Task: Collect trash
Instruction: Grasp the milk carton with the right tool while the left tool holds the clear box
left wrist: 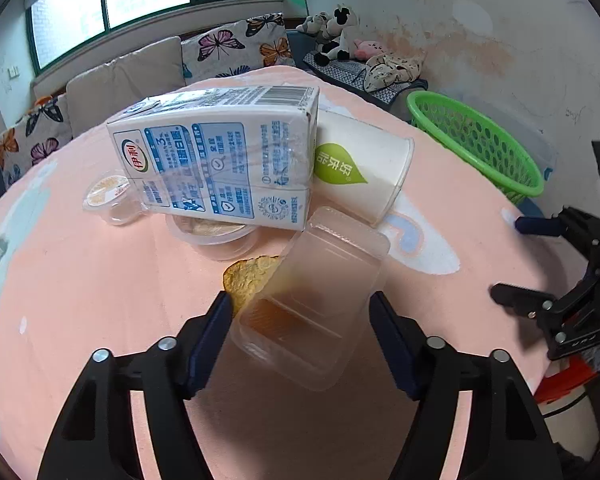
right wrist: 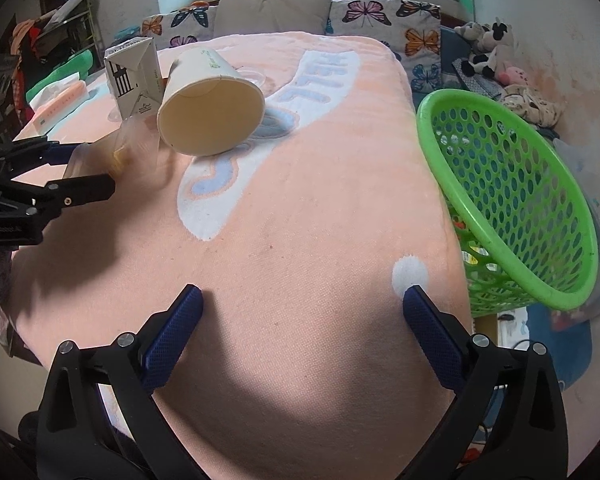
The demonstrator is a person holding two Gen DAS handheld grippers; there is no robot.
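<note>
My left camera sits low and close behind the carton, facing the basket. My right camera looks from farther back, basket to its right. Both share carton, cup and basket.

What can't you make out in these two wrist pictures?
- Left hand-held gripper grip on the clear tray: left wrist view, blur hides pad contact.
- Round tub contents: milk carton overlaps it.
- Green basket contents: right wrist view, mesh wall hides them.
</note>
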